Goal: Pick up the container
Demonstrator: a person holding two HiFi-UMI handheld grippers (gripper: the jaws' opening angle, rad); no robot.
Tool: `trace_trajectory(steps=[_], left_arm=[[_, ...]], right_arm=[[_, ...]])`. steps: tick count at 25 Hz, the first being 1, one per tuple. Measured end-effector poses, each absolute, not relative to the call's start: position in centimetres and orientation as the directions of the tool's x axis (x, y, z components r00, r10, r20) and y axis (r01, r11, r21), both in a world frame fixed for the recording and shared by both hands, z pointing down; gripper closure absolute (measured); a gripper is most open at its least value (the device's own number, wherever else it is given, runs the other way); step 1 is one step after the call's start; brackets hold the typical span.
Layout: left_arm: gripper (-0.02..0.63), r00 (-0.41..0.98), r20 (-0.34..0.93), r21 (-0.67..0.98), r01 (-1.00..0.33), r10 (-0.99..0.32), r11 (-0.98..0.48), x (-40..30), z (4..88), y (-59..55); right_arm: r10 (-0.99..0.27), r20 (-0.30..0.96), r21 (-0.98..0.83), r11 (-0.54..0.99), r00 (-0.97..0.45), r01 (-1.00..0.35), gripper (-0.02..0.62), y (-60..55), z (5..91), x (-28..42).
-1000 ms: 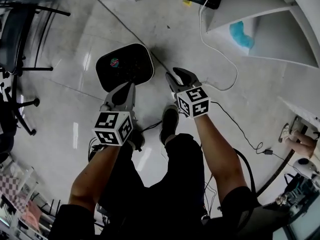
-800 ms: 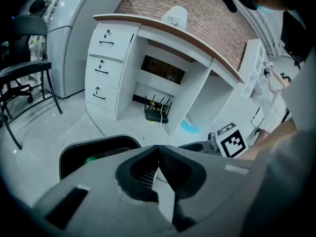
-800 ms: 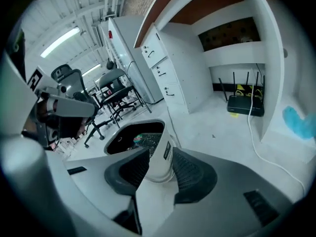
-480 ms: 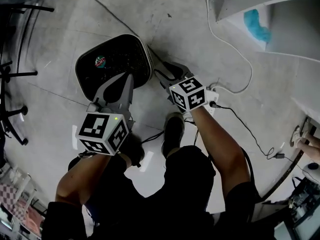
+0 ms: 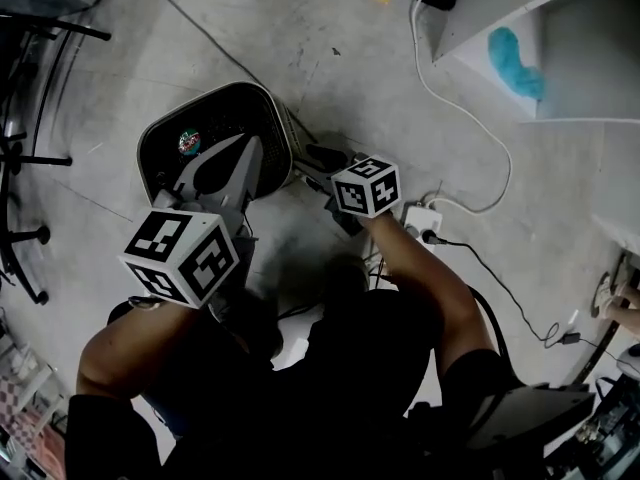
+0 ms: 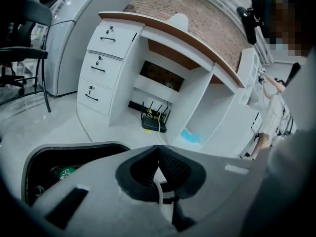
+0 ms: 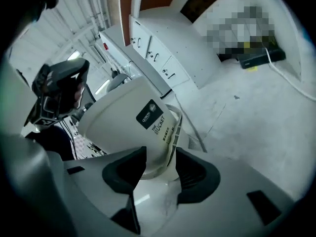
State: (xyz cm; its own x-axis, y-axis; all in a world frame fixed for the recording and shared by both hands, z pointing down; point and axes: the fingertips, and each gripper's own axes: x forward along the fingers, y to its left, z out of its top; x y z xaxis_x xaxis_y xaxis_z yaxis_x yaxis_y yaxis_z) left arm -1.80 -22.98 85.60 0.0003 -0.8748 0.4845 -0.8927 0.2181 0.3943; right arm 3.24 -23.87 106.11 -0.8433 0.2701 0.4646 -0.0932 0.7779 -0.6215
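Note:
The container is a white bin (image 5: 268,98) with a black liner, standing on the grey floor. Its dark inside (image 6: 47,164) holds a little green-and-red litter. My left gripper (image 5: 243,144) hangs over the bin's opening, its pads (image 6: 158,149) shut on nothing. The right gripper (image 5: 318,173) is at the bin's right side. Its jaws have just been opening and now stand wide. The bin's white wall and ribbed rim (image 7: 129,120) sit between them, and I see no pad pressing on it.
A power strip (image 5: 420,220) with a white cable (image 5: 468,118) lies on the floor just right of the right hand. Behind stands a white desk with drawers (image 6: 104,65), a black router (image 6: 154,124) and a blue cloth (image 5: 515,60). Chair legs (image 5: 28,158) are at left.
Both grippers have sunk toward the bin. The left one now hangs over its opening and the right one has reached its right rim with wider jaws.

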Motion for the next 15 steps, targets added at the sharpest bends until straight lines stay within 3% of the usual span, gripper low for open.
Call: trace_trajectory(steps=[5,10,15], left_arm=[[0.597,-0.013,0.488,0.345,-0.915,-0.873,0.207,-1.8,85.5,-22.2],[0.597,0.002,0.488,0.331,-0.926,-0.873,0.182,-1.8,85.8,-22.0],[0.597,0.012,0.468,0.303,-0.942,-0.883,0.148,-1.9,85.4,-22.7]], right_arm=[[0.359,0.411,-0.737,0.672,-0.838,-0.073,0.443,-23.1,108.1,3.5],[0.442,0.279,-0.905,0.418,-0.852,-0.08,0.461,-22.6,108.9,3.5],[0.397,0.367,-0.875,0.453,-0.841,-0.168,0.489,-23.3,108.3,3.7]])
